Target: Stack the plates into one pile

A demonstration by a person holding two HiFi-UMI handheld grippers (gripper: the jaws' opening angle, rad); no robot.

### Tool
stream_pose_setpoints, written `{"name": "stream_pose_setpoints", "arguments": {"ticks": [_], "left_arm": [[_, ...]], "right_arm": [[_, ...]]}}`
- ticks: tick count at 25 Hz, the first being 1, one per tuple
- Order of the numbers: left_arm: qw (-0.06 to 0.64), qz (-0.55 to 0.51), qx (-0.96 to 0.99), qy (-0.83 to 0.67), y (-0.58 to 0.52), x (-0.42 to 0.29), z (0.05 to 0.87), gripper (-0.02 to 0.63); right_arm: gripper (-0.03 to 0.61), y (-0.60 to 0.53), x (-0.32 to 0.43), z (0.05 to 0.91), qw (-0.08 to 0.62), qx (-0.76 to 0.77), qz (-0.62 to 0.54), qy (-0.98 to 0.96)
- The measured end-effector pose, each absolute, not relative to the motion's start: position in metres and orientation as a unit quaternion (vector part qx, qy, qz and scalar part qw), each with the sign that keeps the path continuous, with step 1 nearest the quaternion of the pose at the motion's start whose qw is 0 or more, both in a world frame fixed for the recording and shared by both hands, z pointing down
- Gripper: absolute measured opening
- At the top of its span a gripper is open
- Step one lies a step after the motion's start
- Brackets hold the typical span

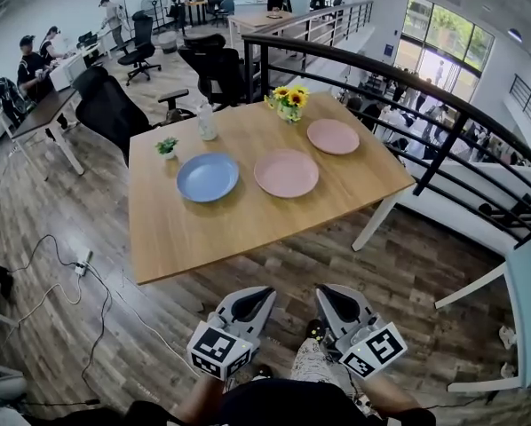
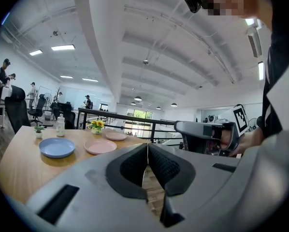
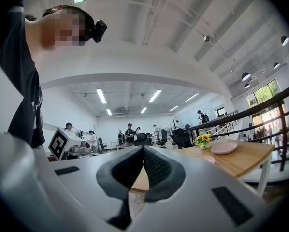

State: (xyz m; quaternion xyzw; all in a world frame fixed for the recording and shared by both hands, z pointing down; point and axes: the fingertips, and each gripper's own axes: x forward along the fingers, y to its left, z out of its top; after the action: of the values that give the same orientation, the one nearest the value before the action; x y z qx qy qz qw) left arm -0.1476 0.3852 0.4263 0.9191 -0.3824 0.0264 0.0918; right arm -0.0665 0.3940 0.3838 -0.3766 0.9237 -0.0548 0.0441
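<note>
1. Plates lie apart on the light wooden desk (image 1: 248, 229) — a round blue plate (image 1: 207, 177) on the left, a round pink plate (image 1: 286, 172) just beside it in the middle, and a second round pink plate (image 1: 332, 136) farther back to the right. None is stacked yet.
2. Both tools hang low in front of the person, well short of the desk's near edge. The left gripper (image 1: 264, 294) has its jaws clenched with nothing between them, and the right gripper (image 1: 324, 294) likewise shows its jaws pressed together and empty.
3. The step in hand looks like the approach — so the jaws need to part before either reaches a rim.
4. A sensible first pick is the far pink plate with the right gripper, taken at the near edge of its rim, since these shallow plates offer only a thin lip to pinch.
5. Lift it clear of the yellow flowers in the small vase (image 1: 289, 103) behind it, keep it level, and set it centred on the middle pink plate.
6. Risk, as I judge it: a shallow grip may let the plate tilt or slide on the smooth wood.
</note>
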Motion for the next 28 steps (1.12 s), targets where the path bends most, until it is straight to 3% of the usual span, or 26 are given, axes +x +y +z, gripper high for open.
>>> {"name": "stream_pose_setpoints", "arguments": {"ticks": [28], "left_arm": [[0.085,0.068,0.889,-0.445,0.23,-0.066,0.418,0.015]], "right_arm": [[0.008,0.217,0.036,0.389,0.074,-0.334,-0.081,0.936]]}}
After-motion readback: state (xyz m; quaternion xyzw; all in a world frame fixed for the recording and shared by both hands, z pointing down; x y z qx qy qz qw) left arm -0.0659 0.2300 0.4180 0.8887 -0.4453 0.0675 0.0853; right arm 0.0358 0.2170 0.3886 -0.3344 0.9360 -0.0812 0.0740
